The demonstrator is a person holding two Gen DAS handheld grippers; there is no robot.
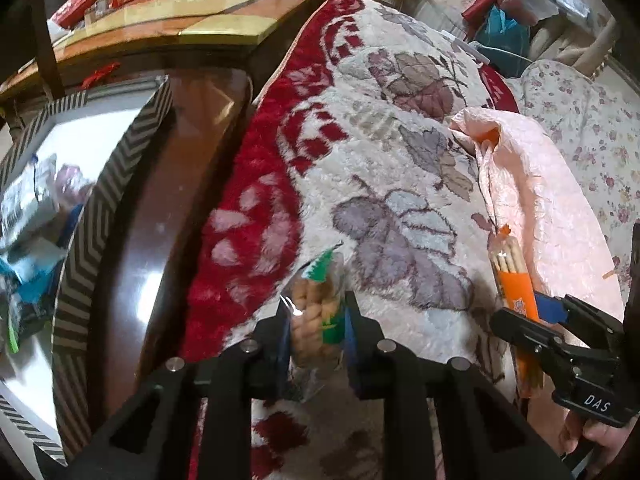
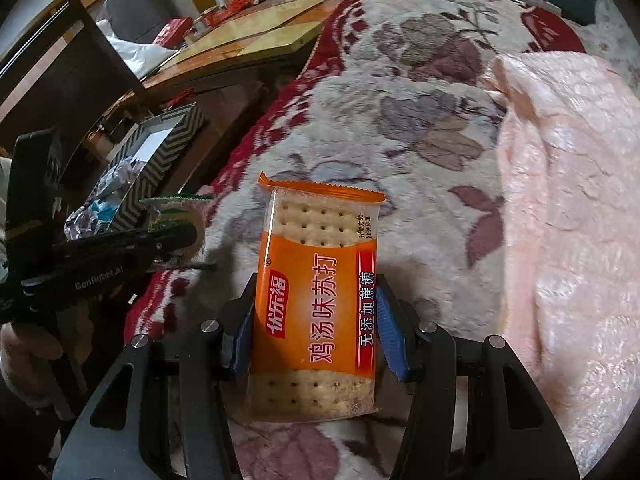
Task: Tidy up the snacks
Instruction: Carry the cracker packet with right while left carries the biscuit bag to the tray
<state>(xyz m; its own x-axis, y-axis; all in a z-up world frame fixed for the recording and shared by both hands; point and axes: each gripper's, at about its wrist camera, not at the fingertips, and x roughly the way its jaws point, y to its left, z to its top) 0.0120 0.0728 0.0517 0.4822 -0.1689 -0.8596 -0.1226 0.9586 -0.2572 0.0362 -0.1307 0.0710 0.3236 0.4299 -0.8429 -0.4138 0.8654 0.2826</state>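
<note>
My left gripper [image 1: 317,310] is shut on a green-and-clear cracker pack [image 1: 320,292], held edge-on just above the floral blanket [image 1: 360,152]. The right wrist view shows that same green pack [image 2: 176,210] in the left gripper [image 2: 178,240] at the left. My right gripper [image 2: 316,304] is shut on an orange cracker pack [image 2: 316,280] whose printed face is turned up, its blue pads pressing both long sides. In the left wrist view, this orange pack [image 1: 514,276] sits in the right gripper [image 1: 532,312] at the right. A chevron-patterned box [image 1: 100,208] with several snack packs inside lies to the left.
A crumpled pink plastic bag [image 1: 552,184] lies on the blanket at the right, also filling the right side as the pink bag [image 2: 568,200]. The chevron box [image 2: 168,148] rests on a dark wooden surface [image 1: 160,208]. A cluttered wooden table [image 1: 180,28] stands behind.
</note>
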